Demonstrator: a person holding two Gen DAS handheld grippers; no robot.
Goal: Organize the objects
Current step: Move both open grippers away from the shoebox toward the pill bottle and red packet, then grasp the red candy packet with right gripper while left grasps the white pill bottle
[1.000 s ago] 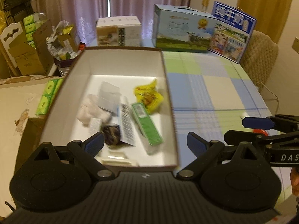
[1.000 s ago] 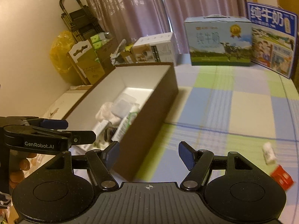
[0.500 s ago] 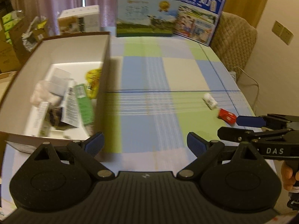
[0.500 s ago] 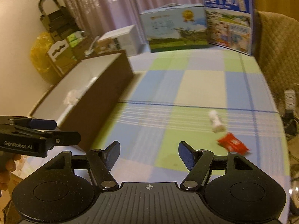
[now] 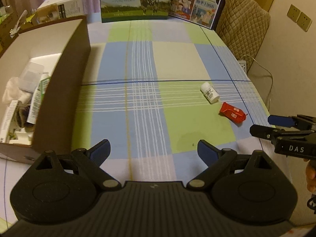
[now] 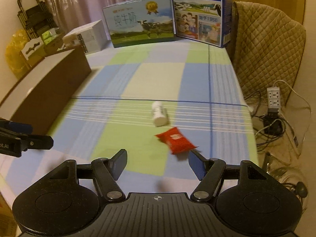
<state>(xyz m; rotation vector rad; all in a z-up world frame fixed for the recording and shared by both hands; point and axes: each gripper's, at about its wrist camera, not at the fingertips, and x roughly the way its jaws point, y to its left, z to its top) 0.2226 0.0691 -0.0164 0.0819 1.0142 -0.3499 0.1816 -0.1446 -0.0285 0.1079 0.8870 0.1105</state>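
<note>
A white pill bottle (image 5: 210, 95) lies on its side on the checked tablecloth, also in the right wrist view (image 6: 159, 114). A red snack packet (image 5: 232, 115) lies beside it, just ahead of my right gripper (image 6: 157, 165), where it shows large (image 6: 176, 140). A brown open box (image 5: 61, 90) at the left holds several small items. My left gripper (image 5: 153, 150) is open and empty over the cloth near the box. My right gripper is open and empty; it also shows at the right edge of the left wrist view (image 5: 262, 125).
Two milk cartons (image 6: 142, 23) (image 6: 200, 12) and a white box (image 6: 87, 36) stand at the table's far edge. A quilted chair (image 6: 264, 47) and a power strip (image 6: 273, 99) with cables are off the right side. Cardboard boxes sit at the far left.
Both grippers have swung right, away from over the box toward the open cloth. The right gripper has closed in on the red packet and bottle. Both stay open.
</note>
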